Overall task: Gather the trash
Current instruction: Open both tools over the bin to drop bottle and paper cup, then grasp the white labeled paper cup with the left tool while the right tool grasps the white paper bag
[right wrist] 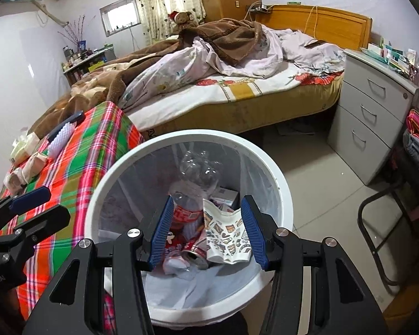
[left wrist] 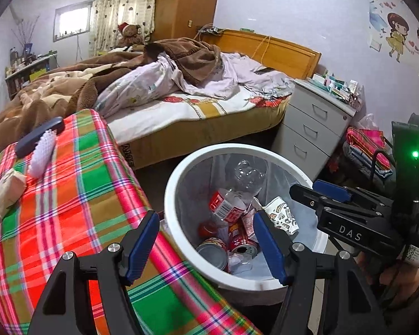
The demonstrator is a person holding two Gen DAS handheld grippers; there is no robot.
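Left wrist view: the left gripper (left wrist: pixel 206 247), jaws spread and empty, hangs over the bin (left wrist: pixel 170 195) beside the plaid table's right edge — cans (left wrist: pixel 241 244) and a bottle (left wrist: pixel 231 203) lie inside. Right wrist view: the right gripper (right wrist: pixel 206 230), jaws likewise spread, hovers above a crumpled paper cup (right wrist: pixel 227 237) in the bin — light, soft, probably best pinched at its rim.

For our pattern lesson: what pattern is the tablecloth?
Red, green and tan plaid tablecloth, clearest in left wrist view.

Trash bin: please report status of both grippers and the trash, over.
Left gripper open, empty. Right gripper open, empty, over trash bin. Bottle, cans, paper cup inside. Nothing in the way.
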